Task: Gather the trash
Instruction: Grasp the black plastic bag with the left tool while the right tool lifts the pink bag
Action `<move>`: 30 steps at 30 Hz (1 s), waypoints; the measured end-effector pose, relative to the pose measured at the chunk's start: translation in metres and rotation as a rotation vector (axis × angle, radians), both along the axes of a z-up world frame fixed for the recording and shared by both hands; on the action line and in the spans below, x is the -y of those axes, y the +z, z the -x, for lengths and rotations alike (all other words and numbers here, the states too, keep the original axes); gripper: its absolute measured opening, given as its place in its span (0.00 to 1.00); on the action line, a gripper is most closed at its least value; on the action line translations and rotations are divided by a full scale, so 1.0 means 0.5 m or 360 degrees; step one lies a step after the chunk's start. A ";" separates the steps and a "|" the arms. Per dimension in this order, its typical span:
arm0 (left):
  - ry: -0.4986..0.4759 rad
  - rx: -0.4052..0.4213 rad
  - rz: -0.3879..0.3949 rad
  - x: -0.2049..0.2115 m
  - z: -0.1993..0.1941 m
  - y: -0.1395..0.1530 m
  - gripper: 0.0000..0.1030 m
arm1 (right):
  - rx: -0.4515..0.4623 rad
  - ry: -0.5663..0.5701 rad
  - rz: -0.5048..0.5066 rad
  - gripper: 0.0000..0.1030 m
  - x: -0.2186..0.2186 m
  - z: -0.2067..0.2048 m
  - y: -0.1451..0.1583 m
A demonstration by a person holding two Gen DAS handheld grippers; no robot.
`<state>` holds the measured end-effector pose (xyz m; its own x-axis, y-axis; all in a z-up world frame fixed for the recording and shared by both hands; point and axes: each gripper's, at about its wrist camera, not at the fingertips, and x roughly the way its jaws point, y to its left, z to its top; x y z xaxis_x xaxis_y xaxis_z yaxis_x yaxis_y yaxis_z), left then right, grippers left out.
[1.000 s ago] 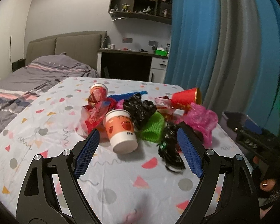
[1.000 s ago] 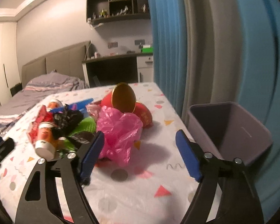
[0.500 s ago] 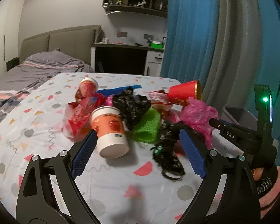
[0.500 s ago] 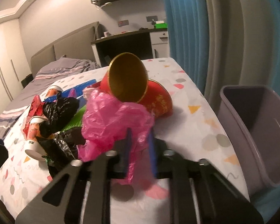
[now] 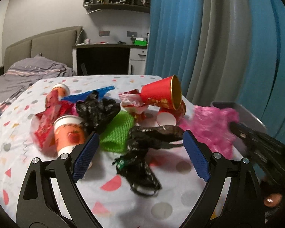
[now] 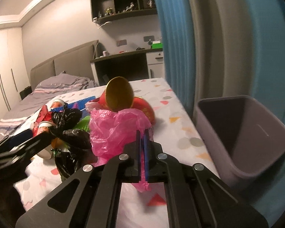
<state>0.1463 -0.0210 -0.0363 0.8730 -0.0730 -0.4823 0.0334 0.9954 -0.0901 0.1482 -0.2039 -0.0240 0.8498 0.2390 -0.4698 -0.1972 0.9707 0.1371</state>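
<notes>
A pile of trash lies on the patterned tablecloth (image 5: 123, 205). My right gripper (image 6: 142, 133) is shut on the pink plastic bag (image 6: 115, 129), whose film sticks out between the blue pads. From the left wrist view the pink plastic bag (image 5: 209, 127) appears blurred at the right, with the right gripper's black body (image 5: 256, 142) behind it. My left gripper (image 5: 140, 146) stands open over a crumpled black bag (image 5: 142, 152), its pads apart on either side. A green knit piece (image 5: 117, 131), an orange paper cup (image 5: 69, 133) and a red cup with gold inside (image 5: 161, 95) lie just beyond.
A grey bin (image 6: 243, 133) stands off the table's right edge (image 6: 195, 125), open and dark inside. Blue and grey curtains (image 5: 209, 38) hang close behind it. More wrappers, another black bag (image 5: 98, 110) and a second cup (image 5: 59, 90) lie at the pile's left. A bed (image 5: 28, 74) is beyond.
My right gripper has gone from wide open to shut on the pink bag. The left gripper has moved in toward the pile, over the black bag, still open.
</notes>
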 end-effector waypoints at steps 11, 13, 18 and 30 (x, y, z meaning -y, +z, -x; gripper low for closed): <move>-0.0064 -0.0235 0.0045 0.004 -0.078 -0.049 0.14 | 0.0010 -0.0030 -0.0046 0.03 0.053 0.038 0.003; -0.0065 -0.0216 0.0038 0.005 -0.073 -0.045 0.04 | 0.0009 -0.0035 -0.0058 0.03 0.056 0.037 0.003; -0.0049 -0.0134 0.0088 -0.007 -0.045 -0.010 0.01 | 0.0036 -0.0044 -0.0072 0.03 0.062 0.048 0.008; -0.0184 0.0071 0.0150 0.044 0.001 0.096 0.01 | 0.0158 -0.0163 -0.0053 0.03 0.094 0.076 0.031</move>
